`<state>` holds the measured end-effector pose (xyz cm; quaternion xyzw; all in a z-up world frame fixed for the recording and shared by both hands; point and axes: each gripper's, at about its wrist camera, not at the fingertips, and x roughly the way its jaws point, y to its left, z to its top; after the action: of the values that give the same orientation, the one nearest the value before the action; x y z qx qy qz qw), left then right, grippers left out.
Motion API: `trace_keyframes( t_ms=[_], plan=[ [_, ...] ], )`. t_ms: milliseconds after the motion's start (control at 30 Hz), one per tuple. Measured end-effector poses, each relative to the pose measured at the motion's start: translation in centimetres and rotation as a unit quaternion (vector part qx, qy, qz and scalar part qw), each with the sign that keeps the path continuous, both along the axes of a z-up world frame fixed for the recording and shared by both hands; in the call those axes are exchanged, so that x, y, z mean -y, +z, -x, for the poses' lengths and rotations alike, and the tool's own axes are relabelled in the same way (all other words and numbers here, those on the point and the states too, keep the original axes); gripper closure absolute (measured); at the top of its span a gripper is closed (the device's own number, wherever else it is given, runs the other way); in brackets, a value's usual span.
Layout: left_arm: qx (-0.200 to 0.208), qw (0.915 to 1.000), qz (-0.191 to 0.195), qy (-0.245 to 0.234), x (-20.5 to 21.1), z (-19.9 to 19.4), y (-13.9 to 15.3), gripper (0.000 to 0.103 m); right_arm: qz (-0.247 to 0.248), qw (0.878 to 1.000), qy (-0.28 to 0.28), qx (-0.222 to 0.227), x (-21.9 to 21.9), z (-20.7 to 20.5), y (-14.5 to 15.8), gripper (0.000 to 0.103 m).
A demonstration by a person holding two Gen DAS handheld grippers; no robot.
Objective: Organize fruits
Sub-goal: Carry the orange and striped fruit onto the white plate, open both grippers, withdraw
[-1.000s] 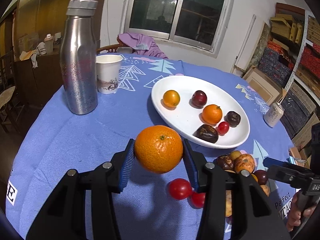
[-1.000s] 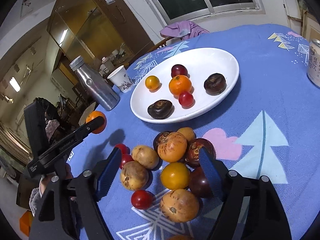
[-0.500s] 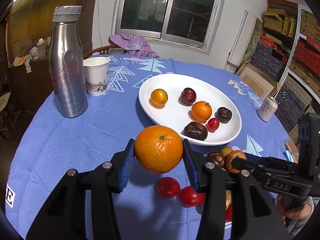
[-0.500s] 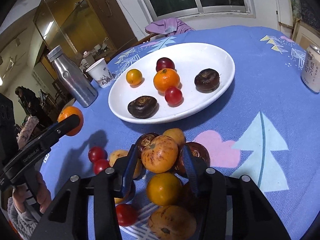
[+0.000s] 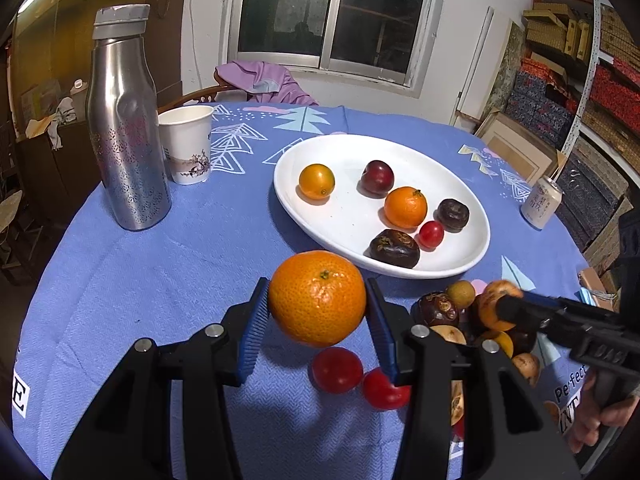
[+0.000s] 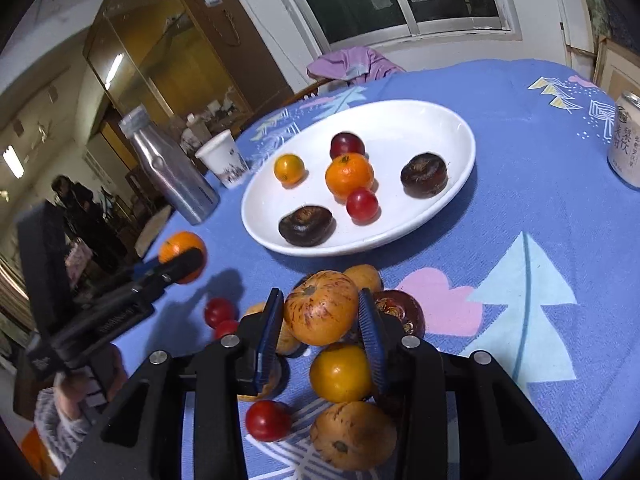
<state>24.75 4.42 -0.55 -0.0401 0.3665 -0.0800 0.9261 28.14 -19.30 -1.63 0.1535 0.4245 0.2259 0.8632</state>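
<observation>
Held a tangerine aloft in the left gripper, pads pressed on both sides, near the white plate's near rim. Closed the right gripper onto a streaked orange fruit atop the heap near the blue tablecloth's front edge, pads touching it.

We see our left gripper and right gripper built alike: black plastic frames, angular arms, round silver screw heads at the joints, and ribbed blue pads lining each finger. White lettering marks the side of each body. A grey-and-white striped sleeve covers the left wrist.
</observation>
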Motion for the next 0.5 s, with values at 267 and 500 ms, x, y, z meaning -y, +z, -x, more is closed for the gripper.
trace_keyframes(
  t_ms=[267,500],
  plan=[
    [0.033,0.9994,0.002,-0.014,1.1,1.3,1.8,0.057,-0.08,0.994,-0.039,0.06,4.8,2.2,4.6,0.064],
    [0.057,0.9982,-0.003,-0.015,2.4,0.4,5.9,0.057,-0.086,0.989,-0.049,0.111,6.8,2.0,9.7,0.064]
  ],
)
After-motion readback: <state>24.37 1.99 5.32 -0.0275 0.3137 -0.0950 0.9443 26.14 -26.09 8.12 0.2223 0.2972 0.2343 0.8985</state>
